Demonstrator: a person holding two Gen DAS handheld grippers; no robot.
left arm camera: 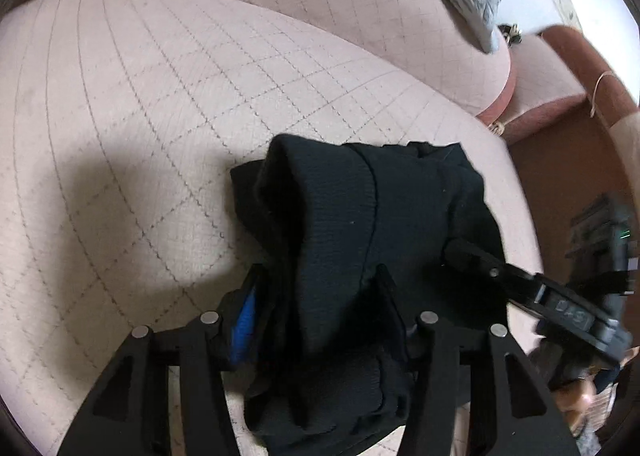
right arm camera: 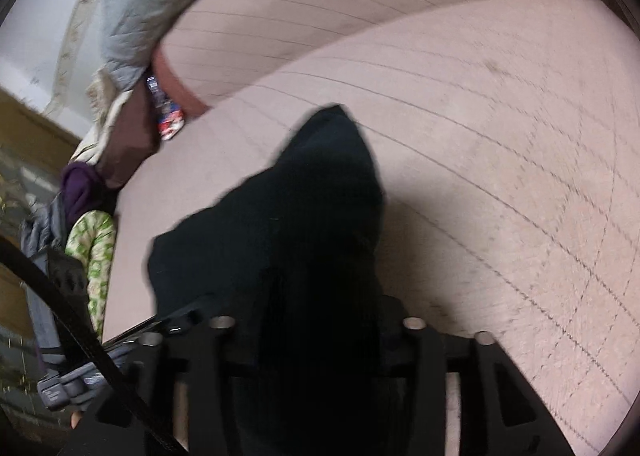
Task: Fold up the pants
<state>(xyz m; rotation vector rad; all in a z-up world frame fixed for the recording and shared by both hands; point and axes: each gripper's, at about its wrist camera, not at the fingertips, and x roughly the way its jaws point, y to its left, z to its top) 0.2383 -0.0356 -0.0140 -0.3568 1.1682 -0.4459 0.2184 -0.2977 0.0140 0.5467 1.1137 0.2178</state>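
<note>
Black pants (left arm camera: 352, 240) bundled on quilted cushion (left arm camera: 132, 104), left gripper (left arm camera: 320, 296) and right gripper (right arm camera: 304, 316) angled down, jaws pinching them

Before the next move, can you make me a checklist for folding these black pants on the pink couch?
1. Black pants bundled on the couch cushion, not dangling: ok.
2. Fabric sits between the left gripper jaws: ok.
3. Fabric sits between the right gripper jaws: ok.
4. Jaws pressing firmly on the fabric: cannot tell, both views are dark there.
5. Fold edges lined up neatly: not ok, the bundle looks lumpy.
6. Bare cushion beside the pants for laying them down: ok.
</note>
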